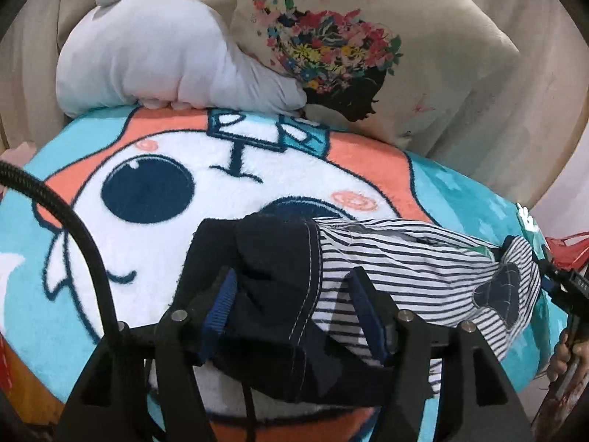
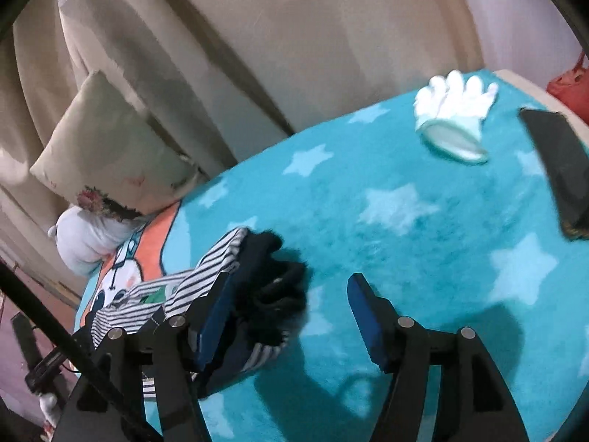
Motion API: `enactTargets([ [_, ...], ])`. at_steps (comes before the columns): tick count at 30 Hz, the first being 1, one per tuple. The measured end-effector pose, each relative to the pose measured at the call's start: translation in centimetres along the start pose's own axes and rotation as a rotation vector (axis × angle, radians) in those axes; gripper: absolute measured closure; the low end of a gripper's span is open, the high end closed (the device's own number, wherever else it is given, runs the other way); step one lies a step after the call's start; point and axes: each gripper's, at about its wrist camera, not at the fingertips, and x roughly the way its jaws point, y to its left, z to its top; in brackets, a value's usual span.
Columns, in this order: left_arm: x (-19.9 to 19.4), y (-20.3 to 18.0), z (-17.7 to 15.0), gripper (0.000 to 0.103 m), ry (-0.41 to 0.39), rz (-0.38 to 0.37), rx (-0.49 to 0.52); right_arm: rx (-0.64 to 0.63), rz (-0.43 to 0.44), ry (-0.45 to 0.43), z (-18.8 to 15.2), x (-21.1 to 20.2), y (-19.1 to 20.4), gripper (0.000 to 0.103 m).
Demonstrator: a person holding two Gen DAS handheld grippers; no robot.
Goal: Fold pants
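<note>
The left tool (image 1: 291, 313) stands with its two fingers apart, the dark waist end of the pants (image 1: 368, 276) bunched between them; whether the pads actually press the cloth I cannot tell. The right tool (image 2: 291, 313) is wide open: its left finger lies against the dark bundle at lower left of the frame, its right finger stands over bare blanket (image 2: 405, 202), so nothing is gripped.

The pants, one pair, navy with a striped lining showing, lie crumpled in a loose band across the middle of the left view, on the cartoon face of the blanket. In the right view they sit at lower left, heaped and twisted.

By my judgement the folding has hardly started: the legs are not laid flat, no clean crease shows, and the garment looks partly inside out. Spreading, smoothing and every fold remain.

Counted: two tools, one pair of pants, one blanket, one printed cushion (image 1: 423, 55) at upper right of the left view, one grey plush (image 1: 154, 59) at its upper left, one white glove (image 2: 452, 110) and one dark phone (image 2: 559, 162) at upper right of the right view.
</note>
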Motion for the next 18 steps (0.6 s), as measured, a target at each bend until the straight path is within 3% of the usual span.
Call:
enactTargets([
  [1,0.0,-0.1,0.0,0.041,-0.003,0.009,0.007,-0.013,0.001,0.005,-0.1,0.5,0.4,0.035],
  [2,0.0,-0.4,0.0,0.041,-0.002,0.019,0.017,-0.038,-0.008,0.009,-0.3,1.1,1.1,0.047],
  [3,0.1,-0.6,-0.1,0.041,-0.003,0.029,0.029,-0.055,-0.005,0.014,-0.4,1.3,1.5,0.081],
  [4,0.1,-0.7,-0.1,0.041,-0.003,0.034,0.036,-0.076,0.007,0.032,-0.4,1.6,1.9,0.090],
  [7,0.1,-0.7,-0.2,0.040,-0.009,0.037,0.047,-0.111,-0.017,0.018,-0.6,1.1,2.7,0.092],
  [13,0.5,-0.7,-0.4,0.039,-0.016,0.045,0.055,-0.095,-0.187,-0.007,-1.1,-1.1,-0.1,0.094],
  [16,0.7,-1.1,-0.5,0.034,-0.020,0.053,0.066,-0.026,-0.180,-0.028,-0.9,-2.4,-2.2,0.093],
  [17,0.8,-1.2,-0.6,0.032,-0.022,0.055,0.067,0.005,-0.118,-0.051,-0.7,-3.0,-2.6,0.089],
  [18,0.8,-1.2,-0.5,0.030,-0.023,0.057,0.065,0.026,-0.074,-0.057,-0.5,-3.2,-2.8,0.072],
])
